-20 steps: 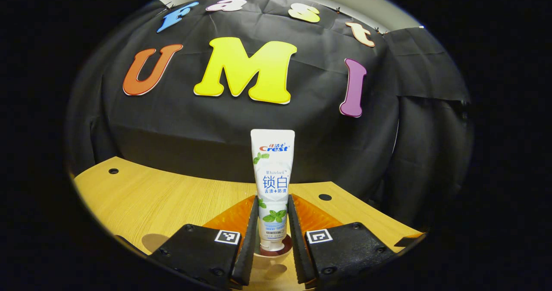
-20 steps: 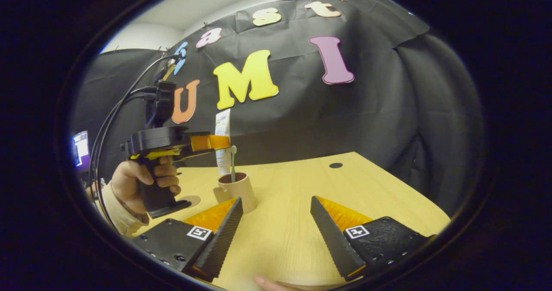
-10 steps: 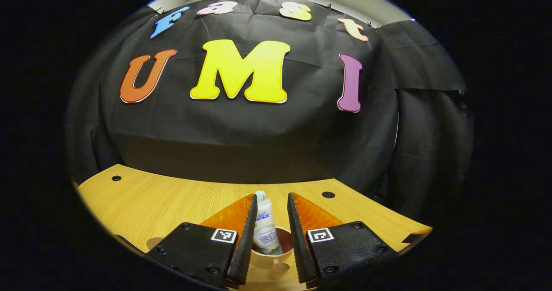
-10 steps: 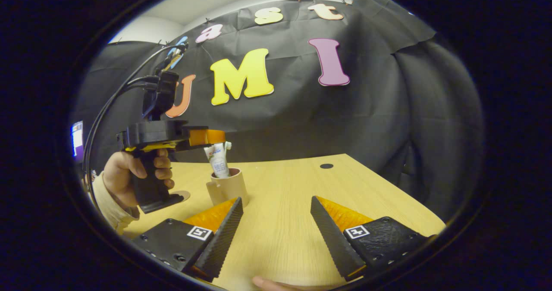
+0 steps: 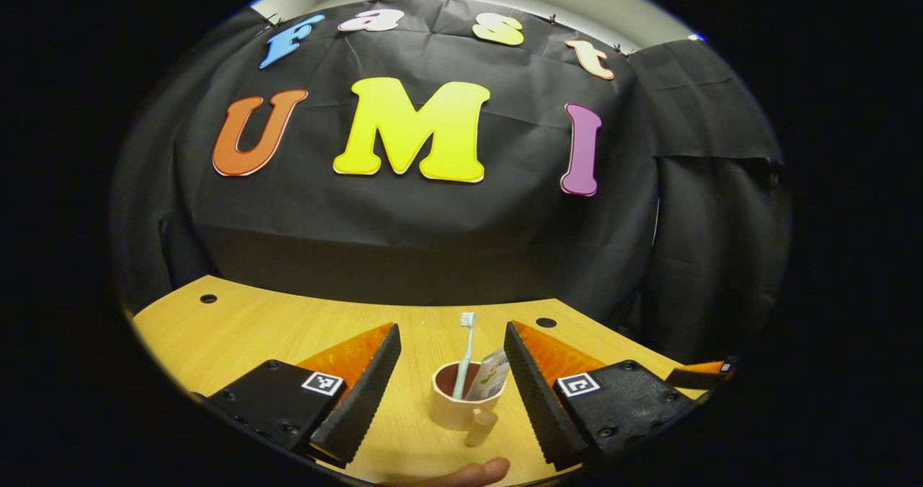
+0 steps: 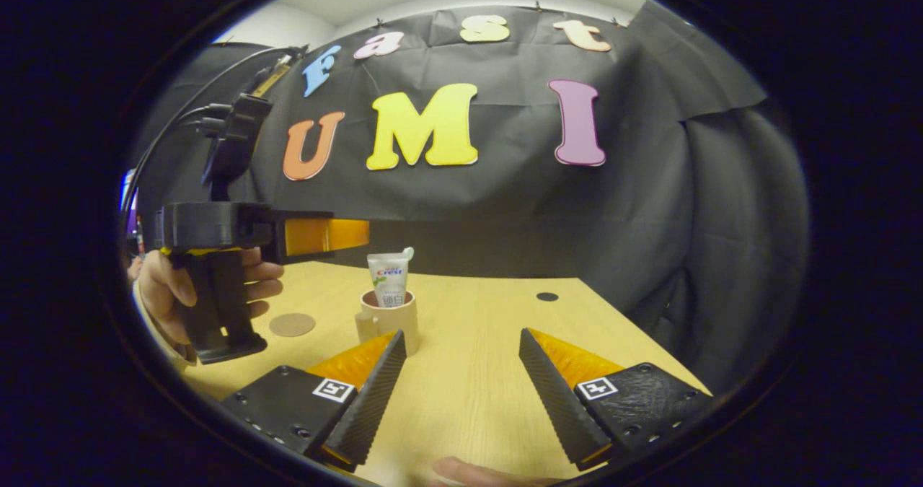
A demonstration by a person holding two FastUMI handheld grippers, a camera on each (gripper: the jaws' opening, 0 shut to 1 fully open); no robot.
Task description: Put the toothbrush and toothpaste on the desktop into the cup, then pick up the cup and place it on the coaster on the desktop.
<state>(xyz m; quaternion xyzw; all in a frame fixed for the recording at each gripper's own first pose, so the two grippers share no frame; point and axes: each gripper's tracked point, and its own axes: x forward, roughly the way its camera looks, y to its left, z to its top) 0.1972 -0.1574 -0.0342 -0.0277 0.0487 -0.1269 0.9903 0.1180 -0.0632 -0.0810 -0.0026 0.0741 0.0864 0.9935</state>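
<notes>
Beige cup (image 5: 461, 404) is sitting on the wooden desk (image 5: 259, 328) right between the spread fingers of the left tool (image 5: 451, 389), with the toothbrush (image 5: 465, 353) standing nearly upright in it and the toothpaste (image 5: 492, 375) leaning toward the right finger. Both items are in, so I'd guess the next bit is grabbing the cup. Its handle (image 5: 479, 428) is pointing back toward the left tool's camera, and the cup's long axis is running straight up, so a sideways squeeze around the body looks like the way in. The left tool is looking nearer, hanging just over the cup with its jaws released and gripping nothing. The right tool (image 6: 461, 393) is also wide open and empty, sitting farther back with the cup ahead and to its left.

The coaster (image 6: 292, 324) is lying flat on the desk on the cup's left in the right gripper view, partly tucked behind the hand (image 6: 169, 296) holding the left tool. The toothbrush is mostly hiding behind the toothpaste from that side.
</notes>
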